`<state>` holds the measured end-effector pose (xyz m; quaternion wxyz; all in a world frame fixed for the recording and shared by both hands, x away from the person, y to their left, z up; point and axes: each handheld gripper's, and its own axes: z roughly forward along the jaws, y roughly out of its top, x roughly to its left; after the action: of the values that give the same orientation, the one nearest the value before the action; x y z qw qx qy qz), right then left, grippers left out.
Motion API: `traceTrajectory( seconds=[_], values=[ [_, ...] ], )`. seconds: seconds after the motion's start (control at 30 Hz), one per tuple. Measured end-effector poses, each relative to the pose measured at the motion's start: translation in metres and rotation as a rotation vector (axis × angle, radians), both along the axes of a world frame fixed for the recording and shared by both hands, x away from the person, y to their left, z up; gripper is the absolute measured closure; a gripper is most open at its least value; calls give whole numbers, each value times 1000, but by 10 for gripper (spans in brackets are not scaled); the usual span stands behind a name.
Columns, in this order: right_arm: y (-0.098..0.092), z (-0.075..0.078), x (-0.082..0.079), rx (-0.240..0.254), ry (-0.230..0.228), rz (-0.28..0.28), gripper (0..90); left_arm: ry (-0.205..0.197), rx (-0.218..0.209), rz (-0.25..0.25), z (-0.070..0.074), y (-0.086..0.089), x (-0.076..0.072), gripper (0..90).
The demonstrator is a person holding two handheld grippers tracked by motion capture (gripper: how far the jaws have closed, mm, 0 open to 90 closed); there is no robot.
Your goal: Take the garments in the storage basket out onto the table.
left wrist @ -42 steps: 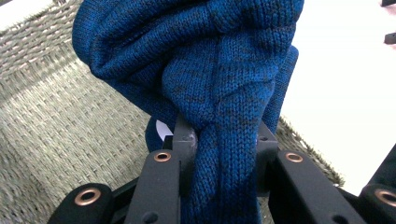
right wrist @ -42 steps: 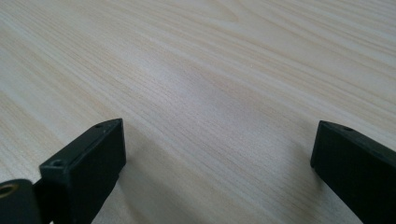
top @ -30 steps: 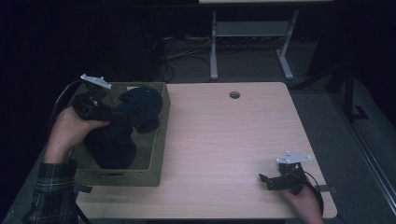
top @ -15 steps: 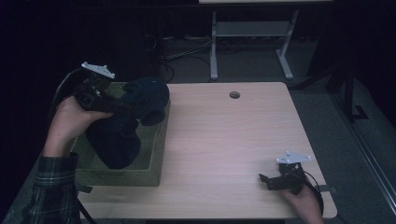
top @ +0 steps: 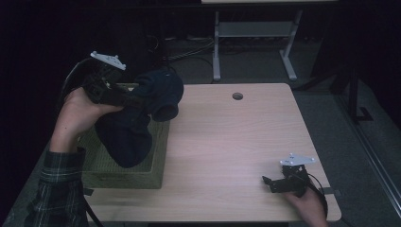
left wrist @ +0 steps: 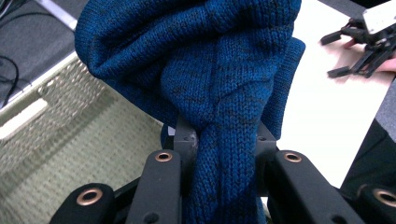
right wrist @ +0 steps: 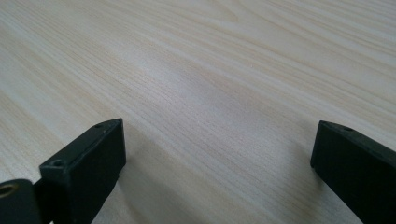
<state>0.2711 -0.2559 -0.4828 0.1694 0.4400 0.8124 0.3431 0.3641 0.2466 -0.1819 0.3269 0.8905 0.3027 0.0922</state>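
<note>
My right gripper (top: 270, 182) rests near me on the table (top: 227, 142) at the right, jaws wide apart and empty; far to the left, my left gripper (top: 124, 97) is clamped on the blue knit sweater (top: 137, 118), which hangs long-way down over the green basket (top: 142, 175); the bare table lies to its right.

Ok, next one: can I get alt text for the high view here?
The left claw, held in a hand, grips a bunched dark blue knit garment and holds it over a green woven basket at the left edge of a light wooden table. The right claw rests open near the table's front right corner.
</note>
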Motion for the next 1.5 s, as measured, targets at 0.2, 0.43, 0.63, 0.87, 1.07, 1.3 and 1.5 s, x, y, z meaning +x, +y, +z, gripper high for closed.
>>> traceTrajectory(
  seconds=[0.2,0.43,0.63,0.87,1.07,1.3,1.5],
  values=[
    [0,0,0,-1,0,-1,30,-6,-25,-33,7,-15,1,716],
    [0,0,0,1,3,-1,31,-2,-26,-76,8,-37,5,717],
    [0,0,0,0,2,-1,30,-2,-31,-111,11,-58,7,718],
    [0,0,0,1,4,-1,30,-2,-24,-152,12,-82,9,718],
    [0,0,0,0,3,-2,31,7,-16,-189,8,-106,11,717],
    [0,0,0,1,4,-4,30,21,-24,-221,-6,-134,15,718],
    [0,0,0,1,6,-4,30,27,-31,-228,-22,-157,17,717]
  ],
)
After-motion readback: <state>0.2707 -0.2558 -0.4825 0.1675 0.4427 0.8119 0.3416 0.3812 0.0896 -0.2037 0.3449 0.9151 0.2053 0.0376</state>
